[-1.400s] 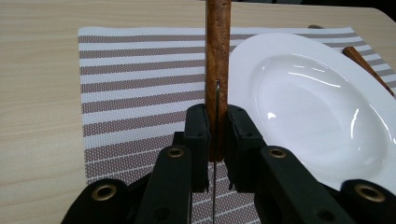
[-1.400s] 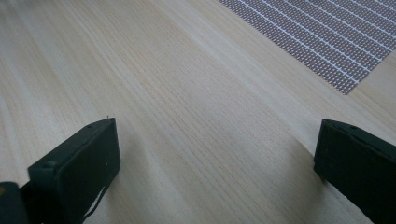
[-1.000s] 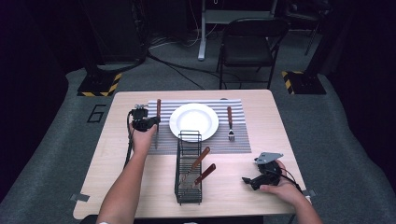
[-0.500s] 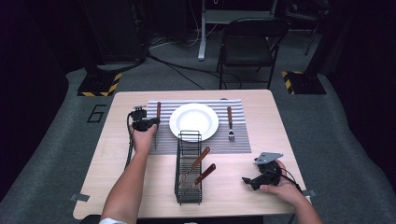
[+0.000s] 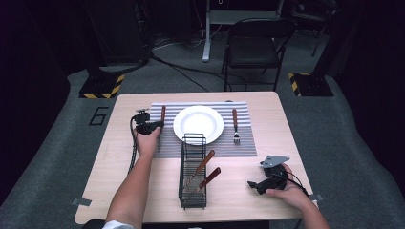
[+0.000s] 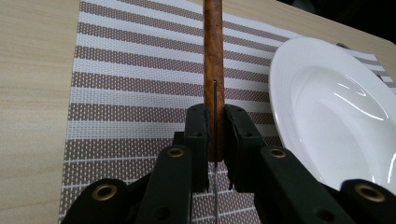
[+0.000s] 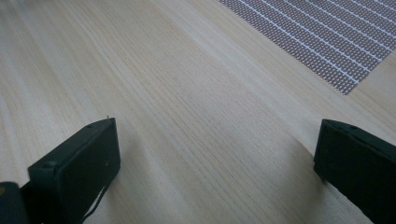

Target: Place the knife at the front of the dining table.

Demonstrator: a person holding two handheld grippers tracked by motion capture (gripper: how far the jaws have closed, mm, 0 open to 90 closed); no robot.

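Since the earlier high-view frames almost nothing had shifted: our left forearm had swung a touch toward the frame's lower left, while the left gripper (image 5: 145, 126) stayed at the same knife on the placemat, and the right gripper (image 5: 265, 183) stayed parked at the lower right.

The table (image 5: 119, 114) gave us bare wood along the left edge of the high view, with the striped placemat (image 5: 243, 143) across the upper middle. The wire caddy (image 5: 193, 174) stood just below the plate (image 5: 198, 125), holding two wooden-handled utensils; the fork (image 5: 235, 125) lay on the mat right of the plate.

In the left gripper view our jaws were pinched on the knife (image 6: 214, 70), gripping it where the brown handle meets the thin blade, the handle running away up the frame, left of the plate's rim (image 6: 280, 93). We judged the knife was being laid down, so the sound move was to set it flat and parallel to the mat's stripes' cross-direction, part the jaws gently, then draw back toward the lower left, away from the plate rim and the caddy's top wire.

Our right gripper's jaws (image 7: 215, 154) were spread wide over bare wood, near the mat's corner.
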